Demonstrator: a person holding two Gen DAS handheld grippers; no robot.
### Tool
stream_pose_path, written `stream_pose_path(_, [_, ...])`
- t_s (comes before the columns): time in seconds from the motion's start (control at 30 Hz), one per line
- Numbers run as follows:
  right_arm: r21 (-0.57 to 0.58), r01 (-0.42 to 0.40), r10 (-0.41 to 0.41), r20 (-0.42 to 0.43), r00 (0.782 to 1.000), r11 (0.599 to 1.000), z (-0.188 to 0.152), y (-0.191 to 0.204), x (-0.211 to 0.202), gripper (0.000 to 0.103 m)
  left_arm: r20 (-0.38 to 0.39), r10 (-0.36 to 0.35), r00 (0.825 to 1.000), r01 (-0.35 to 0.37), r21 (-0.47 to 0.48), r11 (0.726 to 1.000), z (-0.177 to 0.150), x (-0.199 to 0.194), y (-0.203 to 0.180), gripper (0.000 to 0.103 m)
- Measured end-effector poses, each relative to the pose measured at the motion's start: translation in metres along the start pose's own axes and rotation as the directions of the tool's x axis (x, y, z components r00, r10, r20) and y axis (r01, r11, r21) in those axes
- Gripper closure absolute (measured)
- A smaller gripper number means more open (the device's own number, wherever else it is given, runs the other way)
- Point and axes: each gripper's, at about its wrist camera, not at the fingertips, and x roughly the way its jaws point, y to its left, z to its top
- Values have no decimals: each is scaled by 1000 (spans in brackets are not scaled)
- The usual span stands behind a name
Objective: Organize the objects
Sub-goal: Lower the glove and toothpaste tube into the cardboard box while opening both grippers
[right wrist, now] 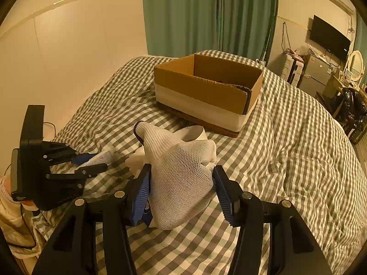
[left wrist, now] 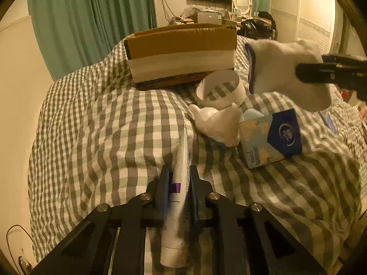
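My left gripper [left wrist: 179,171] is shut on a white tube [left wrist: 177,197] with a purple mark, held low over the checked bedcover; it also shows in the right wrist view [right wrist: 101,161]. My right gripper [right wrist: 182,174] is shut on a white sock [right wrist: 181,178] with a dark cuff, held above the bed; the sock also shows in the left wrist view [left wrist: 284,68]. An open cardboard box [right wrist: 206,91] with a white band stands further back on the bed, and in the left wrist view [left wrist: 181,52].
A white ring-shaped band [left wrist: 220,89], a white soft toy [left wrist: 218,121] and a blue tissue pack [left wrist: 270,137] lie on the bedcover [left wrist: 114,126] between the grippers and the box. Green curtains [right wrist: 206,16], a TV [right wrist: 330,36] and a cluttered desk stand beyond the bed.
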Motion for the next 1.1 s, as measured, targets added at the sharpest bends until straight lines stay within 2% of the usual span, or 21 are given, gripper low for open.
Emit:
stream_pose_path(0.13, [-1, 8, -8, 11, 1000, 1000, 0, -1, -4, 49, 28, -14, 1000, 14, -12, 1000, 9, -11, 7, 88])
stream_pose_path(0.37, [-1, 24, -24, 31, 999, 1000, 3, -5, -12, 49, 96, 6, 995, -5, -10, 1000, 21, -39, 17, 88])
stream_pose_path(0.5, [-3, 28, -28, 36, 999, 1000, 5, -6, -12, 49, 115, 38, 993, -35, -25, 999, 32, -45, 33, 88])
stream_pose_path(0.63, [-8, 31, -31, 49, 998, 999, 12, -8, -15, 49, 143, 37, 989, -31, -40, 999, 47, -51, 44, 88])
stream_pose_path(0.8, [-27, 56, -53, 88, 995, 998, 32, -10, -21, 49, 194, 36, 980, -30, -34, 999, 80, -58, 49, 88])
stream_pose_path(1.1, [-17, 89, -84, 189, 978, 996, 100, -28, -24, 49, 243, 0, 970, 11, -44, 999, 164, -42, 63, 88])
